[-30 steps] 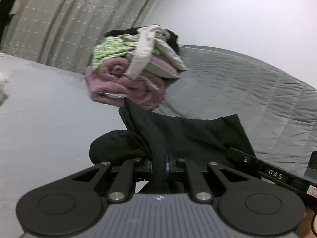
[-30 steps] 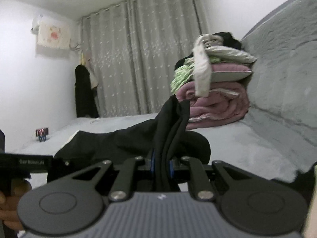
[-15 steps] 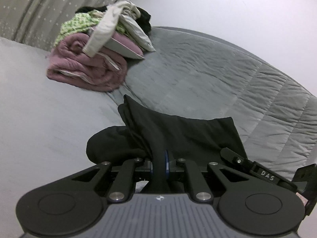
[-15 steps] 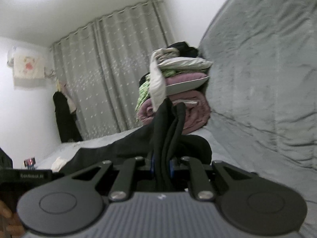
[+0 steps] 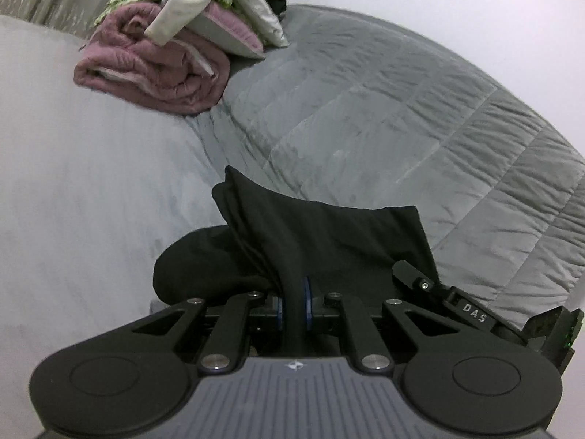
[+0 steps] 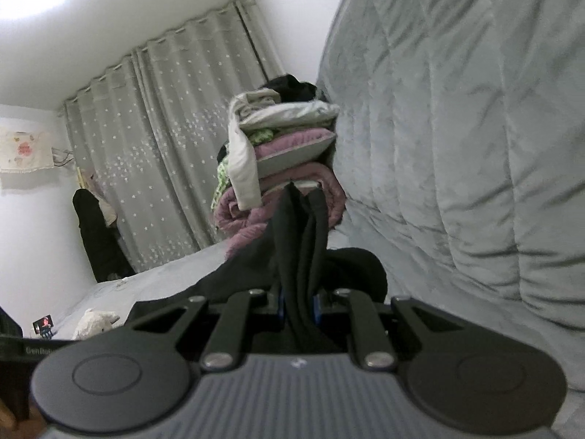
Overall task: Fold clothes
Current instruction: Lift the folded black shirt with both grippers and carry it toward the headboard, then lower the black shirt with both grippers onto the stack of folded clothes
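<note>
Black garment [image 5: 329,234] pinched by left gripper [image 5: 293,301], right gripper [image 6: 298,301].

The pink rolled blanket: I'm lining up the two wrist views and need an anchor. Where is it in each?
Left wrist: the pink rolled blanket lies upper left, at the bottom of the laundry pile, where the flat bed meets the grey quilt.
Right wrist: it sits mid-frame, left of the quilt, partly behind the black garment.
Shared landmark: the cream cloth draped down the pile.
</note>
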Motion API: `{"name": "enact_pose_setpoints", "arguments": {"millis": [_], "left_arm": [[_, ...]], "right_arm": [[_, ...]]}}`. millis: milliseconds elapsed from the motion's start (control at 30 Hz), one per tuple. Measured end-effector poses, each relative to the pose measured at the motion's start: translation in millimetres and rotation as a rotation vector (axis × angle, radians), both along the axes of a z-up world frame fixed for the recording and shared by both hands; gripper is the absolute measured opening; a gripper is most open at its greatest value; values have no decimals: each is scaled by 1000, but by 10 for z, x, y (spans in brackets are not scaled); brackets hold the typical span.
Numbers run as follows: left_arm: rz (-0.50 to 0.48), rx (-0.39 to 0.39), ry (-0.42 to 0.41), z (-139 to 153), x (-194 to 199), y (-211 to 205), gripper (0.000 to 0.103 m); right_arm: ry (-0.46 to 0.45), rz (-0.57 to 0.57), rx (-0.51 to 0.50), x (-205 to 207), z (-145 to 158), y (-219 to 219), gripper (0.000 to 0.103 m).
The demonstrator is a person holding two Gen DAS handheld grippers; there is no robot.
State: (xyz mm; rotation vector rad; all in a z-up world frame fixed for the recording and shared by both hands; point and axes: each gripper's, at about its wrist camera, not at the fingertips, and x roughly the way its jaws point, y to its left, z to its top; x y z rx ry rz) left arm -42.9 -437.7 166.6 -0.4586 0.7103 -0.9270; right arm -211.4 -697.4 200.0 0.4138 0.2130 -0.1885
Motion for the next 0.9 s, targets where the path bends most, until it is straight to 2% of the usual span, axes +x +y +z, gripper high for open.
{"name": "enact_pose_setpoints", "arguments": {"millis": [200, 333, 500, 600, 700, 767, 800, 867, 900], "left_arm": [[-18, 15, 26, -40, -45, -124, 9], [-21, 21, 17, -33, -90, -159, 9], [-32, 53, -3, -160, -98, -221, 9], [-43, 67, -8, -231, -95, -231, 12], [-49, 73, -9, -262, -81, -209, 18], [-49, 72, -8, -253, -63, -172, 22], [-50, 71, -8, -248, -55, -153, 23], [-50, 70, -7, -239, -37, -116, 33], [-53, 68, -4, -236, -27, -97, 34]], "right_arm": [[36, -17, 50, 15, -134, -181, 12], [38, -25, 90, -22, -149, -262, 12], [98, -53, 105, 46, -270, -303, 13], [122, -82, 124, 41, -364, -330, 21], [126, -110, 159, 5, -429, -377, 27], [126, -130, 159, -10, -444, -386, 34], [127, -135, 156, -12, -449, -385, 35], [131, -146, 150, -21, -456, -380, 36], [136, -151, 144, -34, -459, -371, 36]]}}
